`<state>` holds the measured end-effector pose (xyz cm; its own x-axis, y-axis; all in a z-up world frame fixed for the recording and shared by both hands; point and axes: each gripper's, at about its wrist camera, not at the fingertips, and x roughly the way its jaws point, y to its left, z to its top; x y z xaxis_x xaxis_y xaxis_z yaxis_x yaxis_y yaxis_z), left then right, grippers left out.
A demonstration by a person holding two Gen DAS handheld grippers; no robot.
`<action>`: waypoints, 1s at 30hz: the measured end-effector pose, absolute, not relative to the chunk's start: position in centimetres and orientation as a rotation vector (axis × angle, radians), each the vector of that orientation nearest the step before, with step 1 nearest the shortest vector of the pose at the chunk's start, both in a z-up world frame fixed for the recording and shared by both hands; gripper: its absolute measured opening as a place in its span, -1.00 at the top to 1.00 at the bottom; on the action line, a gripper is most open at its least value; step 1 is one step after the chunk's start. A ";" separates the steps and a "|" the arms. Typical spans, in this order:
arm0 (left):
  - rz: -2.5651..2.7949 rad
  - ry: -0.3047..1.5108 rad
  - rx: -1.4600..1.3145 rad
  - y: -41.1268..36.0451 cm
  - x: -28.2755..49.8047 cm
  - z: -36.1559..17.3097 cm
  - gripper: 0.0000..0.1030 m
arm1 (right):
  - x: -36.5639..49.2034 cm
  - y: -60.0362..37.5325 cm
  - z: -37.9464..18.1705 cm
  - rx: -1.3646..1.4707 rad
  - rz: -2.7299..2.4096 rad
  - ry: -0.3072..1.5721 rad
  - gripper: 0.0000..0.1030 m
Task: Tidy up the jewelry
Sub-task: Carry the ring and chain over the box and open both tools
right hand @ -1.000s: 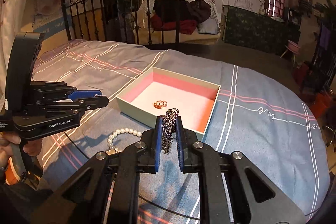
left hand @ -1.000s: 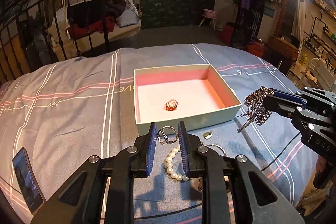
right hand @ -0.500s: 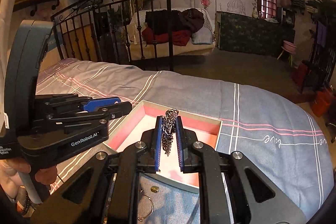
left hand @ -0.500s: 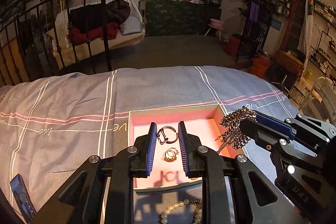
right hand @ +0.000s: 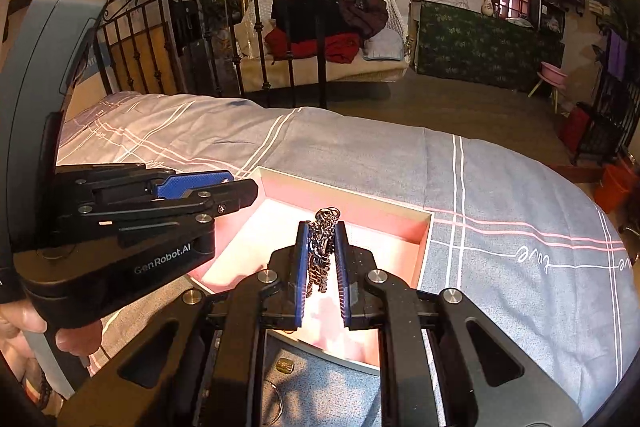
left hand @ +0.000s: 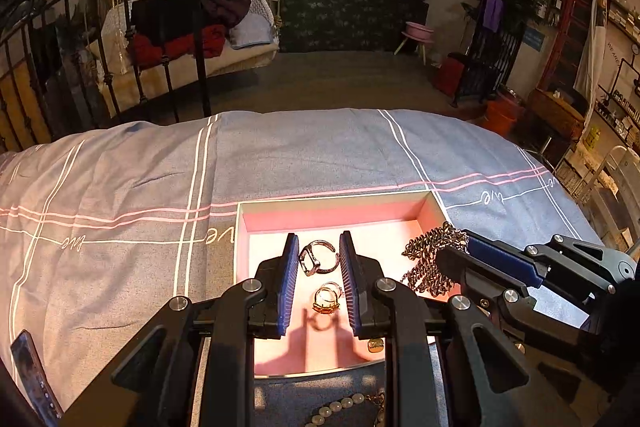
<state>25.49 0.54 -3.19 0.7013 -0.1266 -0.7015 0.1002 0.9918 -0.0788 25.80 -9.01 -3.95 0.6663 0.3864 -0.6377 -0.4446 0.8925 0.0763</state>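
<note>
Item 1: your left gripper (left hand: 319, 263), black frame with blue ribbed fingers (left hand: 289, 277). The fingers stand narrowly apart and pinch a silver-toned open ring with an angular buckle-like front (left hand: 317, 259), held in the air above the box.

Item 2: your right gripper (right hand: 319, 251), same build. Its fingers are nearly closed on a bunched dark metal link chain (right hand: 322, 239); the chain's loose ends hang below the fingers, over the box interior. In the left wrist view the chain (left hand: 430, 263) shows at the box's right side.

Item 3: shallow rectangular box with pale outer walls and pink lining (left hand: 332, 217), resting on the blue-grey bedspread with white and pink stripes (left hand: 120, 187).

Item 4: gold ring with an orange stone (left hand: 326, 301), lying on the box floor beneath your left gripper.

Item 5: strand of white pearl beads (left hand: 336, 409), on the bedspread just outside the box's near wall.

Item 6: small gold square piece (right hand: 285, 365), on the bedspread near the box's near wall.

Item 7: dark phone (left hand: 34, 373), at the bedspread's left edge.
</note>
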 end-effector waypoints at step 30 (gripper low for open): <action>-0.042 0.763 -0.150 3.6 24.0 -2.6 -0.61 | 25.8 -10.6 -5.4 -0.107 0.374 0.715 -0.24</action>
